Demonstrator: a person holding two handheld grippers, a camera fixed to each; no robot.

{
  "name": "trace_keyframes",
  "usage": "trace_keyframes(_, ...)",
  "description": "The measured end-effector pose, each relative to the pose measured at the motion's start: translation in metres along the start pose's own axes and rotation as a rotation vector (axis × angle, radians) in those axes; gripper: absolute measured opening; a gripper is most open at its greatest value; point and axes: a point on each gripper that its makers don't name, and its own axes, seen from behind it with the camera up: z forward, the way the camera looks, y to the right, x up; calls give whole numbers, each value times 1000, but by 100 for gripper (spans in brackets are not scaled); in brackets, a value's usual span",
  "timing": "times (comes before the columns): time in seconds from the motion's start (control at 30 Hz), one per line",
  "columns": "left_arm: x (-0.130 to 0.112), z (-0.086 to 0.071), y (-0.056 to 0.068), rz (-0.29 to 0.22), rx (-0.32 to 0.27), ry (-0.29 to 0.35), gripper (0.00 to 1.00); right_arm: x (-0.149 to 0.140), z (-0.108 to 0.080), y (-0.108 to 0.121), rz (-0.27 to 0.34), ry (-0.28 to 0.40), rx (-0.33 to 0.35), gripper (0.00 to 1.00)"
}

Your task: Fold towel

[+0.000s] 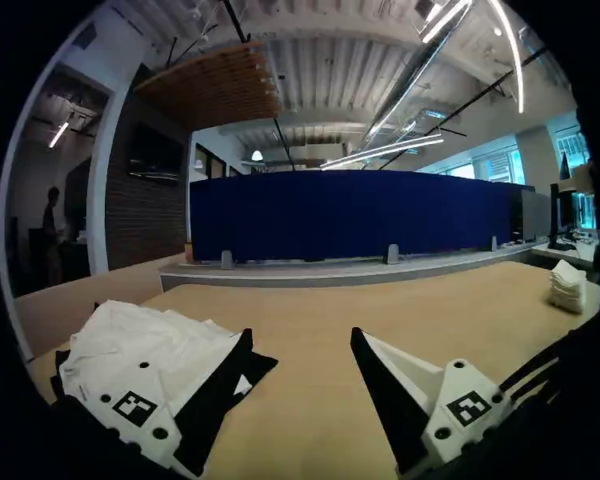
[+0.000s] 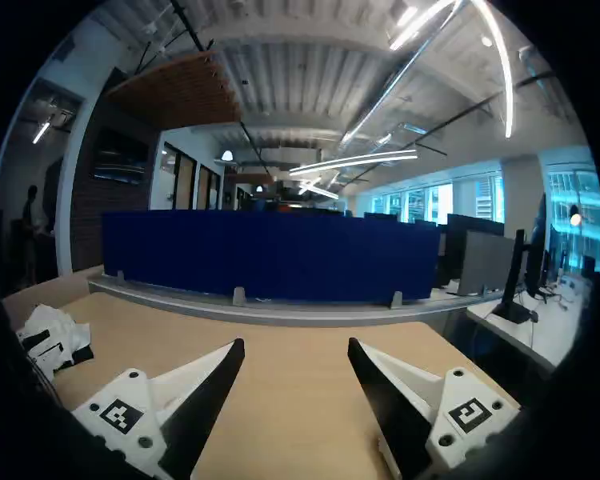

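This is an open office with bare ceiling ducts and strip lights. A long blue partition (image 1: 364,216) lines the far edge of a wide wooden table (image 1: 324,312). A crumpled white towel (image 1: 140,344) lies at the table's near corner, partly hidden behind one finger of the left gripper (image 1: 302,340), which is spread wide and holds nothing. A small stack of folded cloths (image 1: 568,286) sits well apart from the towel. The right gripper (image 2: 294,348) also gapes empty over bare wood.
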Motion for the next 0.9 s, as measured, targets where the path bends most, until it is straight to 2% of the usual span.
trace_keyframes(0.1,1,-1,3,-25,-14,19,91,0,1,-1,-1,2,1,100)
trace_keyframes(0.2,0,-1,1,-3,-11,26,90,0,3,-3,-4,4,0,100)
trace_keyframes(0.4,0,-5,-6,-15,6,32,90,4,5,-4,-9,1,-1,100)
trace_keyframes(0.6,0,-6,-7,-15,9,33,90,9,7,-4,-10,4,5,100)
trace_keyframes(0.9,1,-6,-8,-13,10,34,91,17,4,11,-8,36,-4,100)
